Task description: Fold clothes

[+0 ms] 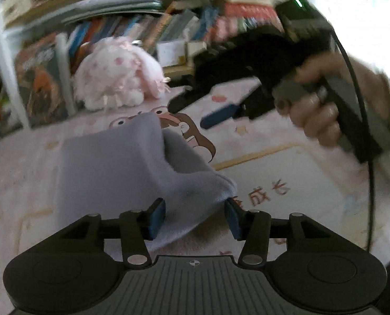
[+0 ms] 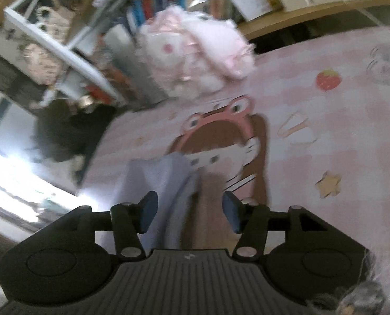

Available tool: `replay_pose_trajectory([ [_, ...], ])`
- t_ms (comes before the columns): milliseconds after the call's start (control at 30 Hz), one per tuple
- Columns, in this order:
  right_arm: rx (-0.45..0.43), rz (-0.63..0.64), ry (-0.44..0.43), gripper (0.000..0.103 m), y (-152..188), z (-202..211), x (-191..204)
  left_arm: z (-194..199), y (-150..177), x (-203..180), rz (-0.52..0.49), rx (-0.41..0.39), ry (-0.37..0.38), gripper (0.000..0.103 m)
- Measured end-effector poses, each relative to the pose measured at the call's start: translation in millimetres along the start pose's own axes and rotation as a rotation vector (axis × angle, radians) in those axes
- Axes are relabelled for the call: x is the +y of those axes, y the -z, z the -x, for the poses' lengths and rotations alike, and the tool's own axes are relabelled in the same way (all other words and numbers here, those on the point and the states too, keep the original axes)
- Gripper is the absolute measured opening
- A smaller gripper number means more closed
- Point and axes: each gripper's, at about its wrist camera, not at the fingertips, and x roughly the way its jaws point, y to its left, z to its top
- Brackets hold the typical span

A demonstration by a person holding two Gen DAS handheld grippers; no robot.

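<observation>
Both jaws stand apart: the left hand-held gripper (image 1: pixel 195 216) is open w/ the lilac fleece garment (image 1: pixel 116 168) lying between and ahead of its pads on the pink worktop (image 1: pixel 287 183), the right hand-held gripper (image 2: pixel 189 214) likewise open, cloth draped by its left pad. To fold well, I'd pinch one layer edge only (blur hides the hem), lift low, and lay it forward squarely.

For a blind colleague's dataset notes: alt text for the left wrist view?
A lavender cloth lies on a pink cartoon-print sheet, one corner between the open left gripper's blue fingers. Beyond, a hand holds the open right gripper, near a pink plush.
</observation>
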Motion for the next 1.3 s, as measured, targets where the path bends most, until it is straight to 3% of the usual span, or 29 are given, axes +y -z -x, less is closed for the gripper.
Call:
replay_pose_trajectory([
  [167,0.104,-0.031,-0.047,0.054,17.0,-6.3,15.6,20.4,0.4,38.3,0.217,-0.052,-0.022,0.049],
  [333,0.173,0.028,0.015,0.051,31.4,-27.0,36.3,35.6,2.4,71.9,0.41,-0.091,-0.042,0.045],
  [367,0.174,0.059,0.021,0.026,33.2,-29.1,43.4,31.9,5.0,72.4,0.417,-0.082,-0.043,0.045],
  [400,0.166,0.087,0.018,0.016,34.3,-27.0,51.0,28.1,7.5,72.8,0.423,-0.073,-0.044,0.045],
  [467,0.134,0.11,-0.017,0.015,36.0,-15.5,62.5,20.6,12.6,73.7,0.435,-0.054,-0.045,0.045],
  [567,0.106,0.021,-0.093,0.015,47.3,5.2,52.7,9.3,23.6,71.2,0.43,-0.006,-0.058,0.043],
  [667,0.161,0.056,0.061,0.019,63.8,-12.9,30.2,3.1,32.5,59.0,0.348,0.03,-0.092,0.043],
  [733,0.173,0.048,0.073,0.02,67.6,-19.8,19.7,5.2,32.7,52.3,0.294,0.036,-0.109,0.045],
  [767,0.16,0.052,0.076,0.025,65.7,-16.2,23.3,6.1,31.7,51.3,0.286,0.037,-0.112,0.045],
  [800,0.142,0.066,0.084,0.033,63.4,-11.9,28.9,7.1,30.6,50.3,0.277,0.038,-0.116,0.044],
  [900,0.047,0.174,0.107,0.039,57.4,4.9,46.2,13.6,28.8,48.7,0.279,0.01,-0.098,0.044],
  [1067,0.076,0.172,0.121,0.044,45.8,-13.3,48.2,14.3,29.2,44.9,0.281,-0.008,-0.076,0.044],
  [1133,0.084,0.158,0.128,0.041,43.5,-23.7,45.1,9.7,29.4,43.0,0.265,0.006,-0.077,0.044],
  [1200,0.092,0.145,0.136,0.018,41.3,-34.1,42.1,5.3,29.5,40.8,0.245,0.02,-0.08,0.044],
  [1300,-0.008,0.228,0.078,0.012,41.7,-14.8,59.8,2.0,29.5,41.3,0.247,0.026,-0.079,0.044],
])
